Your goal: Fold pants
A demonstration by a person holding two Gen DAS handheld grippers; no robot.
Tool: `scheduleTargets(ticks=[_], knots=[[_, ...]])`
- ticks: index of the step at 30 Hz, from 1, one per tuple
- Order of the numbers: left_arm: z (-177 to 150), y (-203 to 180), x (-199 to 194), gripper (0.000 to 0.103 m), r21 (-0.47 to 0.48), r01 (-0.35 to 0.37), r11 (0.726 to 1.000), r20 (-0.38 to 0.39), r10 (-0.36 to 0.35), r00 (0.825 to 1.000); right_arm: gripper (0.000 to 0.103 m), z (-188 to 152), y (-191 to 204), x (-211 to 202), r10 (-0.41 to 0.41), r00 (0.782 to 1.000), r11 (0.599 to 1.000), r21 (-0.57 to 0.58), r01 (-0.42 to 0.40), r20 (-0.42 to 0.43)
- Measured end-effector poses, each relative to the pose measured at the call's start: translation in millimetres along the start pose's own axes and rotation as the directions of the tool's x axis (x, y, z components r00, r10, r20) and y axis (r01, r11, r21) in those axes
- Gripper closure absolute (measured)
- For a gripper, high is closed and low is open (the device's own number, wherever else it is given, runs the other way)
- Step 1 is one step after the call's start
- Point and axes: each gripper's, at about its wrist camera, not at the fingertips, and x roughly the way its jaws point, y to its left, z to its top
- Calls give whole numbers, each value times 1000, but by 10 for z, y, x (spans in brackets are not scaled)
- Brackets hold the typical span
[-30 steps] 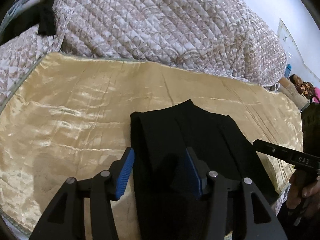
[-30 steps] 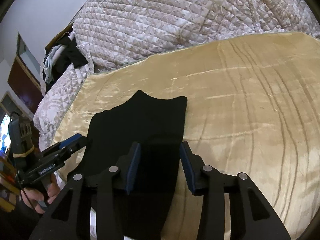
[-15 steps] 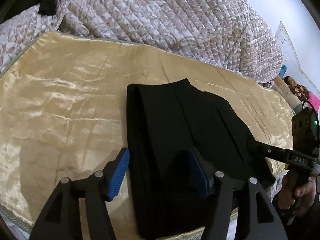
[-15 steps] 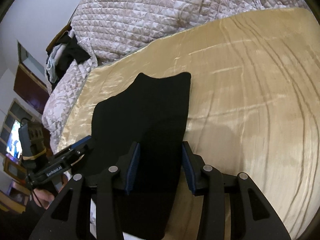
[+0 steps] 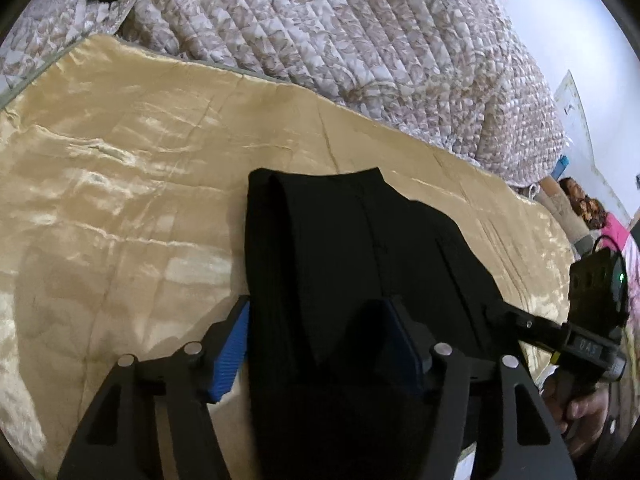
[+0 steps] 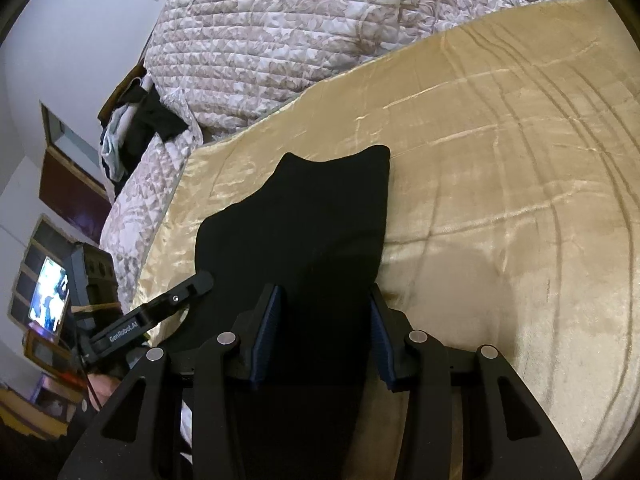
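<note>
Lying on the bed [image 5: 120, 184], the pants [image 5: 340, 260] are already doubled lengthwise. Both tongs, left [image 5: 320, 344] and right [image 6: 326, 336], are held spread over the near end. A fold across seems next, needing both closed there. Only the right view shows a screen [image 6: 50, 300].

Matt black cloth pants [image 5: 352, 264] lie on a glossy, creased golden satin sheet [image 5: 120, 200] beside a quilted bedspread [image 5: 320, 32].

Black plastic two-finger left gripper [image 5: 316, 332]: blue ribbed pads, silver screws behind jaws. Matching right gripper [image 6: 326, 328]: darker pads.
</note>
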Motion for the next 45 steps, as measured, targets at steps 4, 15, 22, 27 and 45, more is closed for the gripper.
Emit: scheduleTargets(ticks=[4,15,22,27,45], knots=[[-56,-41,-82,48,18,-11,1000,6,11,1000,59,-63,10,-47,12,1000,1000,0,-12,-2],[15,-107,-44,58,39,-52,998,10,51,999,61,-24,24,2,-15,1000,1000,3,15,9],[60,-203,-128,72,73,-65,995,29,63,998,80,-21,57,-15,-45,999,999,2,45,17],[116,-252,-215,79,77,-38,996,36,35,999,86,2,174,-59,-63,998,997,-31,64,25],[1240,-23,79,80,169,-41,985,117,21,993,87,901,704,171,-16,996,991,-132,28,90]])
